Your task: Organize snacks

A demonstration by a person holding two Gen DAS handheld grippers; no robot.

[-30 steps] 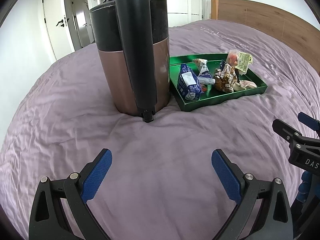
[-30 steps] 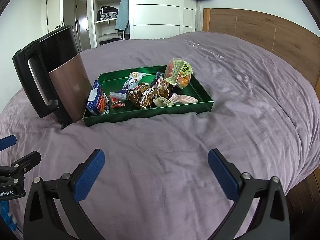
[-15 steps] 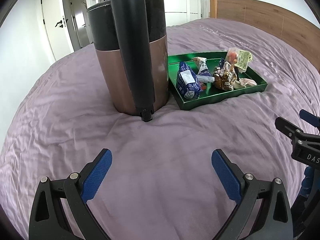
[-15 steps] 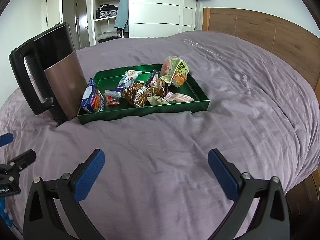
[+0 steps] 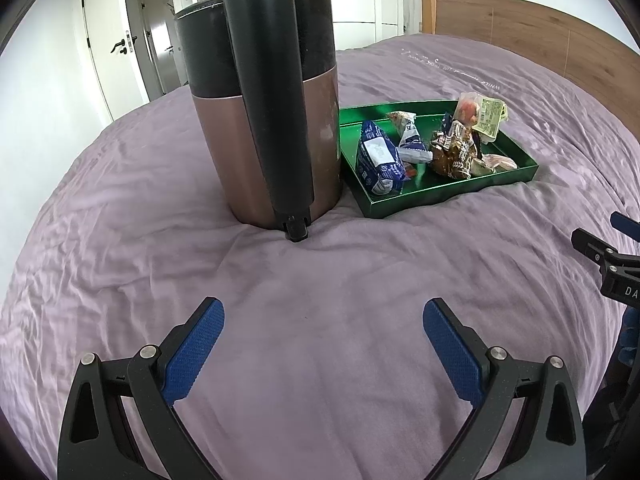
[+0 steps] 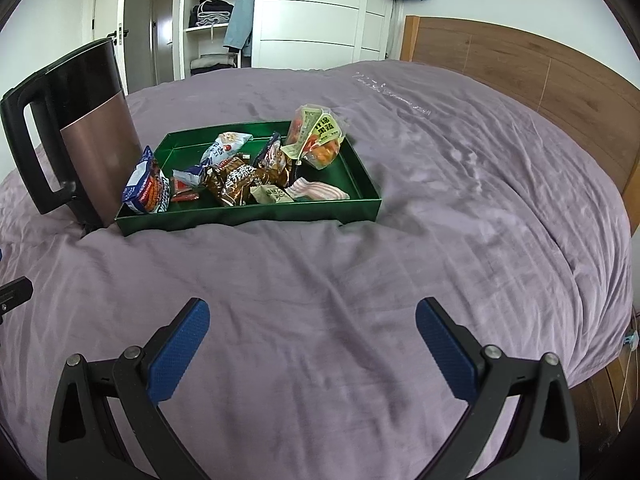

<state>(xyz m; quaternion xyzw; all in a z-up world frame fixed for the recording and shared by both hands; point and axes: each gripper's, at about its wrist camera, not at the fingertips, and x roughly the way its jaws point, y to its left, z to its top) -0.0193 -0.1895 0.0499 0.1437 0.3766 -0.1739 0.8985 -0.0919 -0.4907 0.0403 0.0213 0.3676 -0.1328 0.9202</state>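
Bedspread (image 6: 440,200) of wrinkled purple carries green tray (image 6: 248,220) beside kettle (image 5: 272,120).

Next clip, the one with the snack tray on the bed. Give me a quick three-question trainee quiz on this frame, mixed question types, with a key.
1. True or false: the left gripper is shut on a snack.
2. What stands right beside the green tray on the purple bedspread?
A. a kettle
B. a lamp
C. a pillow
3. Fill in: the blue packet leans at the tray end nearest the ____.

Key
1. False: both it and the right gripper are open and empty, short of the tray.
2. A: the kettle.
3. Kettle.
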